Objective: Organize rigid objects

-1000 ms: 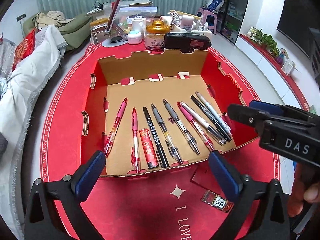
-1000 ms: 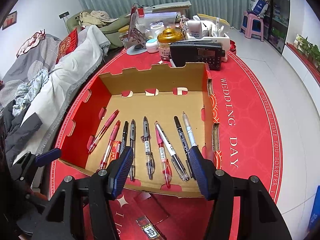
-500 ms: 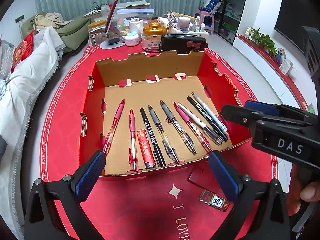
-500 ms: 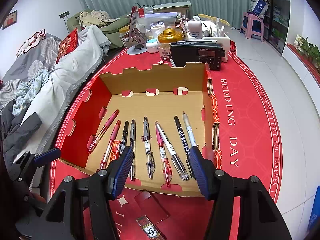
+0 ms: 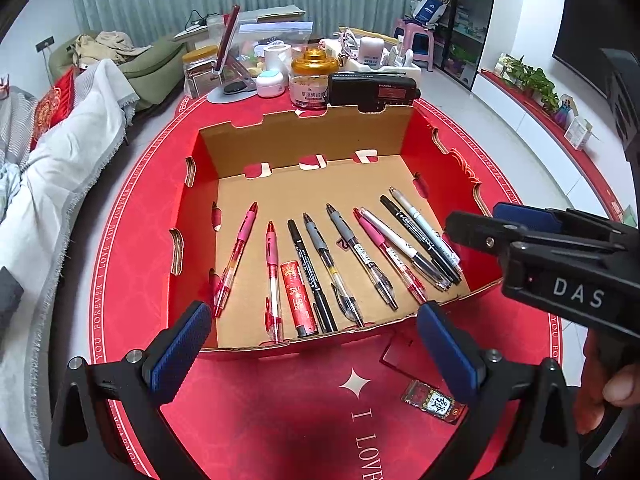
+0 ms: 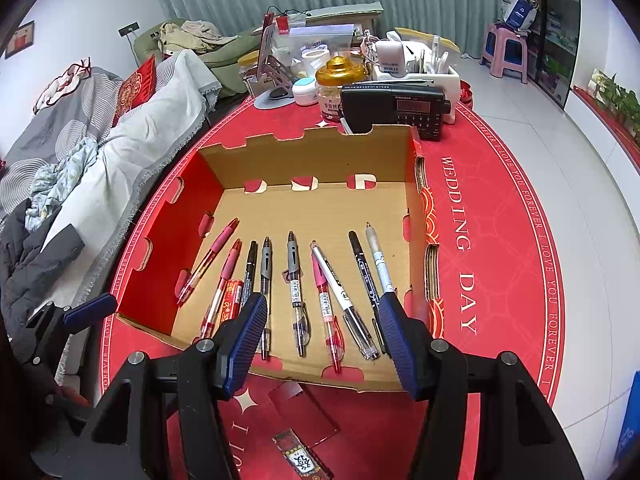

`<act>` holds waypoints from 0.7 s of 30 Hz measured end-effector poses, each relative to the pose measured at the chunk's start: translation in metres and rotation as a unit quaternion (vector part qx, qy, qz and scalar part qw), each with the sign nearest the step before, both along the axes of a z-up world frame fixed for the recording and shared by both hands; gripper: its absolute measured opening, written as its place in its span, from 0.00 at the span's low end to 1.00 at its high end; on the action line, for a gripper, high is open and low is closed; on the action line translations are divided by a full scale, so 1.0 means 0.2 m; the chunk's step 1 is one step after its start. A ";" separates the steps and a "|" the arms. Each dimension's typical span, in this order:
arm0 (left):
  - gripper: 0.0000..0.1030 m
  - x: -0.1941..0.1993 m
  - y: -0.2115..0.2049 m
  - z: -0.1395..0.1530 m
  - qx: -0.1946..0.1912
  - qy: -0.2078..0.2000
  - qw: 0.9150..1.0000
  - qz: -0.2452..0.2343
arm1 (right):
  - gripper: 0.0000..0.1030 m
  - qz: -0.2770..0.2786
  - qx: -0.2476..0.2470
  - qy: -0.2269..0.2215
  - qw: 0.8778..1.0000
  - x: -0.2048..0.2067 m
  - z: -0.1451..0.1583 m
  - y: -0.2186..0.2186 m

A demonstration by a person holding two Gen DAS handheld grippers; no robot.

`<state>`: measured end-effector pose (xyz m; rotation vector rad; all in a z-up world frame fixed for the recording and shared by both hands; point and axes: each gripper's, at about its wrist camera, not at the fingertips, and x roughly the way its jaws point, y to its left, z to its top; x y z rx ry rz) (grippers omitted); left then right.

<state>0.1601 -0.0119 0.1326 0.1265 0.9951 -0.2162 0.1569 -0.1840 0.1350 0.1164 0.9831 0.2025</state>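
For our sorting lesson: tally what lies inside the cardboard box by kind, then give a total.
Pink-grip pens: 3
Grey-grip pens: 2
Black pens: 2
White or silver pens: 2
Short red tube: 1
Total: 10

both claws black plastic, blue ribbed pads, silver screws; right claw (image 5: 560, 264) marked "das".

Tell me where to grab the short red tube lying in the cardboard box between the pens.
Grip the short red tube across its middle, coming straight down from above. It lies flat on the floor of the cardboard box, with a pink-grip pen and a black marker close alongside, so the fingers probably need to slip into those narrow gaps.
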 end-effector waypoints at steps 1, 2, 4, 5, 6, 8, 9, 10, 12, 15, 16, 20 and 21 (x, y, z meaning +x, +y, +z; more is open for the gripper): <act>0.99 0.00 0.00 0.00 0.001 -0.001 1.000 0.000 | 0.58 0.000 0.000 0.001 1.000 0.00 0.00 0.00; 0.99 0.00 0.00 0.00 0.002 0.000 1.000 0.000 | 0.58 0.000 0.000 0.001 1.000 0.00 0.00 0.00; 0.99 0.00 0.00 0.00 -0.001 0.004 1.000 -0.001 | 0.58 0.000 0.000 0.001 1.000 0.00 0.00 0.00; 0.99 0.00 0.00 0.00 -0.002 0.005 1.000 -0.001 | 0.58 0.000 0.000 0.001 1.000 0.00 0.00 0.00; 0.99 0.00 0.00 0.00 -0.001 0.006 1.000 0.000 | 0.58 0.000 0.000 0.001 1.000 0.00 0.00 0.00; 0.99 0.01 0.00 0.00 -0.001 0.010 1.000 0.000 | 0.58 0.000 0.000 0.001 1.000 0.00 0.00 0.00; 0.99 0.01 0.00 0.00 -0.002 0.010 1.000 0.000 | 0.58 0.000 0.000 0.001 1.000 0.00 0.00 0.00; 0.99 0.01 0.00 0.00 -0.002 0.010 1.000 0.000 | 0.58 0.000 0.001 0.001 1.000 0.00 0.00 0.00; 0.99 0.01 0.00 0.00 -0.001 0.009 1.000 -0.001 | 0.58 0.001 0.000 0.001 1.000 0.00 0.00 0.00; 0.99 0.01 0.00 0.00 -0.003 0.012 1.000 -0.001 | 0.58 0.002 0.000 0.003 1.000 -0.01 0.00 0.01; 0.99 0.01 0.00 0.00 -0.003 0.012 1.000 -0.001 | 0.58 0.002 0.000 0.003 1.000 -0.01 0.00 0.01; 0.99 0.00 0.00 0.00 -0.004 0.011 1.000 -0.001 | 0.58 0.002 0.000 0.004 1.000 -0.01 -0.01 0.01; 0.99 0.00 0.00 0.00 -0.004 0.011 1.000 -0.001 | 0.58 0.001 0.000 0.004 1.000 -0.01 -0.01 0.01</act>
